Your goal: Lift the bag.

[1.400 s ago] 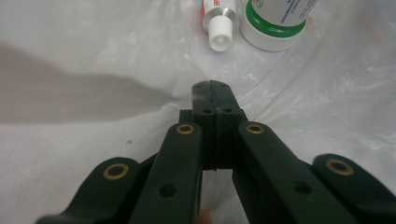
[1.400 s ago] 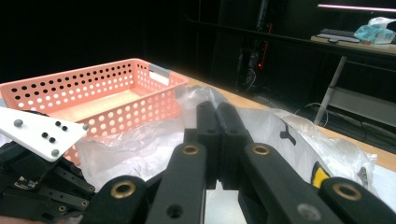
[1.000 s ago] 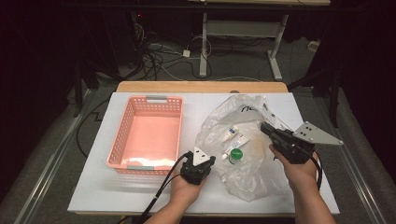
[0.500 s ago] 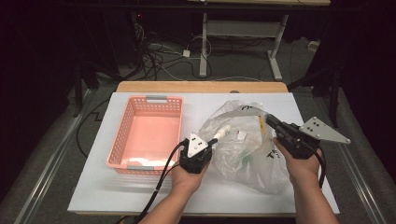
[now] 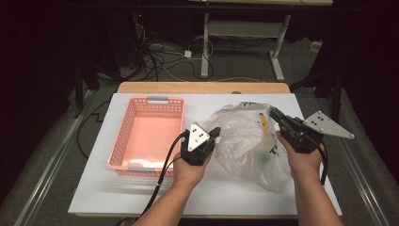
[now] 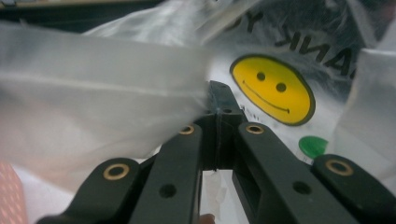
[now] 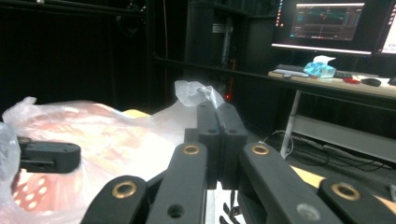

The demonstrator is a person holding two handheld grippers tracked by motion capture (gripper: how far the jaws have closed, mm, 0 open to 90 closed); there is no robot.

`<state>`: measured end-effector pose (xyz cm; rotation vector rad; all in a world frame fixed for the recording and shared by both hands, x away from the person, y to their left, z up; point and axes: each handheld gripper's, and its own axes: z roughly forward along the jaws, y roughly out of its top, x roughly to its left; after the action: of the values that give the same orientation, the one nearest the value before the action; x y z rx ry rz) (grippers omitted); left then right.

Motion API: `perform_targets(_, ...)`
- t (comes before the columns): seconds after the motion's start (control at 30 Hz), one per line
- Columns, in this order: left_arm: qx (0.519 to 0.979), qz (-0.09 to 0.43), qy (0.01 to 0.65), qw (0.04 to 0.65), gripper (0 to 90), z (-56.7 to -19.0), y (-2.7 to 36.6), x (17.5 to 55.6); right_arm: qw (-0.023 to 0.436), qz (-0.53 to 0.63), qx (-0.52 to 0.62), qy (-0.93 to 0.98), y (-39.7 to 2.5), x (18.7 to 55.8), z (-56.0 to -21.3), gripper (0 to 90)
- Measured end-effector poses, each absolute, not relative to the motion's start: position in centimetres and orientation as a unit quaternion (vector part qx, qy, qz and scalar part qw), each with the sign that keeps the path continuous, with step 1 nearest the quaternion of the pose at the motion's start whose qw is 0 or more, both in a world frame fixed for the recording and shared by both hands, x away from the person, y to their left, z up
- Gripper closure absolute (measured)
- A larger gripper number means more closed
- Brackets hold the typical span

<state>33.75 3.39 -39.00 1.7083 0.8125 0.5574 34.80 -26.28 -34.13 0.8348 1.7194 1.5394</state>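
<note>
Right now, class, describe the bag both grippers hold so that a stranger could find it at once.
On the white table, right of the pink plastic basket, sits a crumpled clear plastic bag. It alone carries a yellow smiley face with black lettering.

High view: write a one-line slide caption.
Both tools, left and right, grip a clear bag beside a pink basket.

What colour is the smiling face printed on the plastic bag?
Yellow with black outline, on the plastic bag; clearest in the left gripper view.
</note>
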Motion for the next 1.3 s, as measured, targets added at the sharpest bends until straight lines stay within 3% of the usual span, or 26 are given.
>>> perform_targets(0.63, 0.682, 0.307, 0.288, 0.598, 88.4, -29.9, 1.6, 35.2, 0.373, 0.599, 0.330, 0.627, -26.3, 38.0, -29.5, 90.0)
perform_targets(1.1, 0.650, 0.358, 0.279, 0.609, 88.5, -23.4, 1.1, 37.9, 0.402, 0.609, 0.345, 0.591, -27.3, 40.3, -24.7, 90.0)
perform_targets(1.3, 0.640, 0.360, 0.265, 0.625, 88.4, -21.7, 0.4, 38.0, 0.410, 0.610, 0.348, 0.583, -28.1, 40.8, -24.0, 90.0)
